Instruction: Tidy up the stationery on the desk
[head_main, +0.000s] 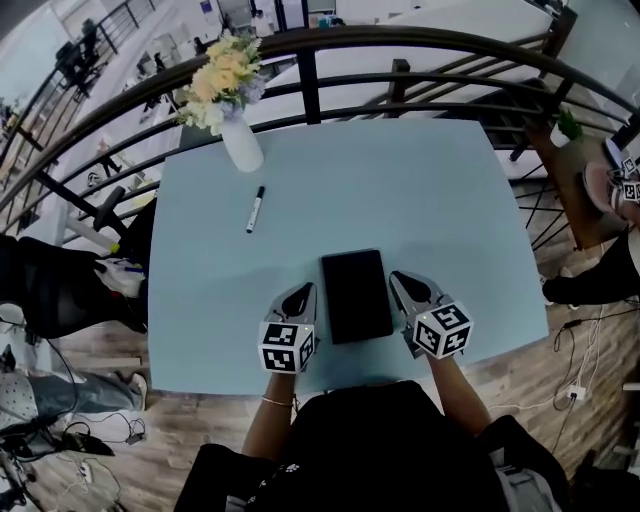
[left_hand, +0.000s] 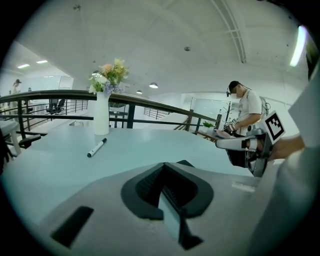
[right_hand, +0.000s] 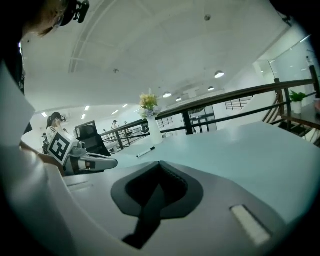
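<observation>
Currently the stationery lies in two places. The flat black rectangular case or notebook (head_main: 356, 295) sits near the front edge of the pale blue table (head_main: 430, 190), and the white marker pen with a black cap (head_main: 256, 209) lies loose further back, well apart from it.

We hold the left gripper (head_main: 303, 293) just beside the case's left edge and the right gripper (head_main: 402, 280) just beside its right edge. Both sets of jaws are closed together with nothing between them, and neither touches the case.

Judgement: the tidying has not begun in any way we can see, since the pen is untouched and nothing is gathered. The next move probably calls for opening the left jaws, reaching forward to the pen and closing across its barrel. It lies flat, so the pinch must be low.

A white vase of yellow and cream flowers (head_main: 242, 142) stands near the pen, beyond it. An overshoot could tip it. A dark metal railing (head_main: 400, 45) curves behind the table.
</observation>
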